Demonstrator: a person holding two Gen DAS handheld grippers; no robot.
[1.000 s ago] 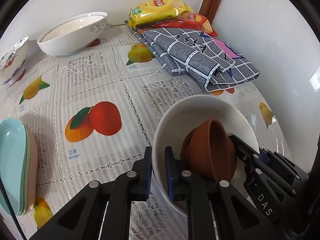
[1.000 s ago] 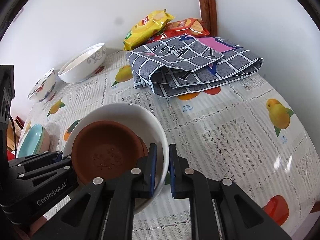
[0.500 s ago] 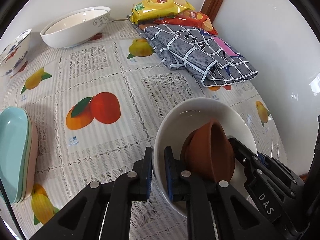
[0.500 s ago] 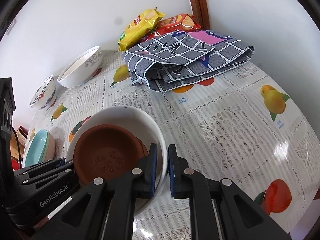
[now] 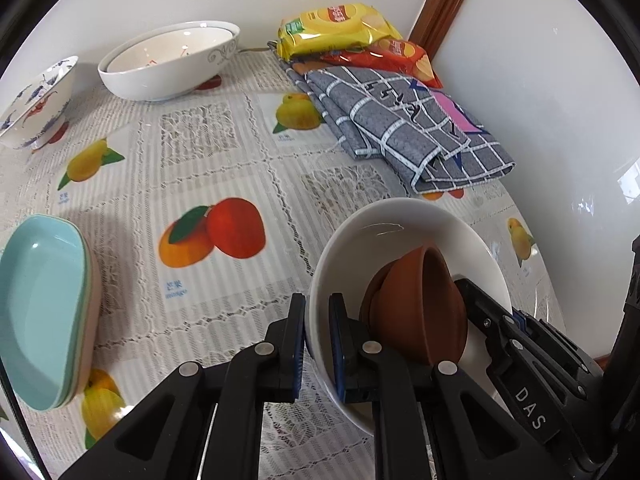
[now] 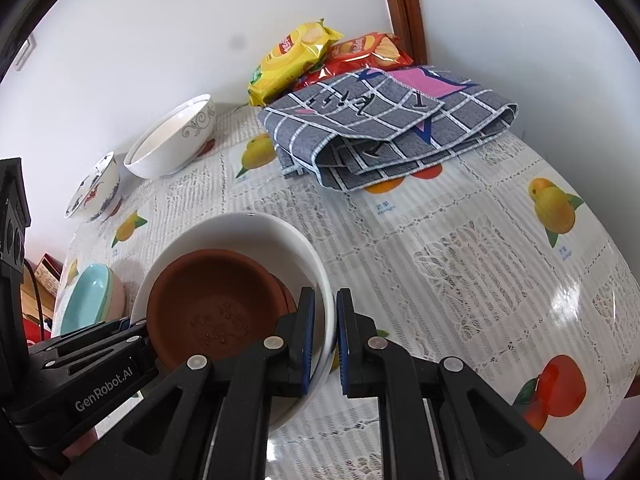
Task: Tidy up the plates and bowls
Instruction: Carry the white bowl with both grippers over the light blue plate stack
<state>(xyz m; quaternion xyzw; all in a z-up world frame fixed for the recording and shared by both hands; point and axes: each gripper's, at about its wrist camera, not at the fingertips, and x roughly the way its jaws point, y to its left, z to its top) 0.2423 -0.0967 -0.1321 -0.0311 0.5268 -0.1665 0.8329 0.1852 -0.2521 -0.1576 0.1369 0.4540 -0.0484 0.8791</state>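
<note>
Since the earlier frame we have drawn the white bowl [image 5: 404,224] and its brown dishes [image 5: 420,300] nearer, so the folded cloth [image 5: 400,120] sits farther off. Our left gripper [image 5: 318,340] is clamped on the bowl's left rim, our right gripper [image 6: 325,338] on its right rim. Far left on the desk [image 5: 224,152] stand a patterned bowl [image 5: 38,100], a large white bowl [image 5: 168,64] and, nearer, stacked pastel plates [image 5: 44,300].
</note>
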